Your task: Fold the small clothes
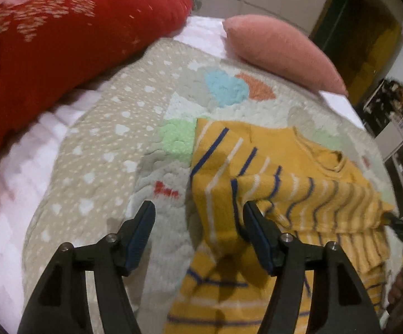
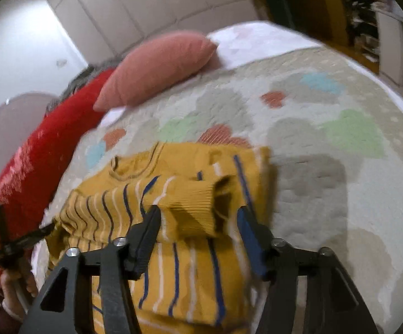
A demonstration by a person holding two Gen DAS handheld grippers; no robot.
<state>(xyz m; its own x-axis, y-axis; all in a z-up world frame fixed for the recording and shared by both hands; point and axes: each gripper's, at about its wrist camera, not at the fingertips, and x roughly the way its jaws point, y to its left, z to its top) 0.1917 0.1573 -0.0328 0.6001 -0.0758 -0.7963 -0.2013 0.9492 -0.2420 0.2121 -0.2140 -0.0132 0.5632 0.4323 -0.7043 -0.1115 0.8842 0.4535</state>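
Left claw: your left gripper (image 1: 198, 214) is spread wide, nothing between its pads; its right finger touches the sweater's edge.
Right claw: your right gripper (image 2: 198, 220) is also spread apart, with a ribbed sleeve cuff (image 2: 193, 200) lying between the fingers, unpinched.
Sweater: the yellow striped sweater (image 1: 259, 172) lies on the quilt (image 1: 95, 150), one sleeve folded across its chest.
Pillows: a pink pillow (image 1: 282, 53) and a red cushion (image 1: 62, 36) rest at the quilt's far edge.
Containers: you have none visible here.
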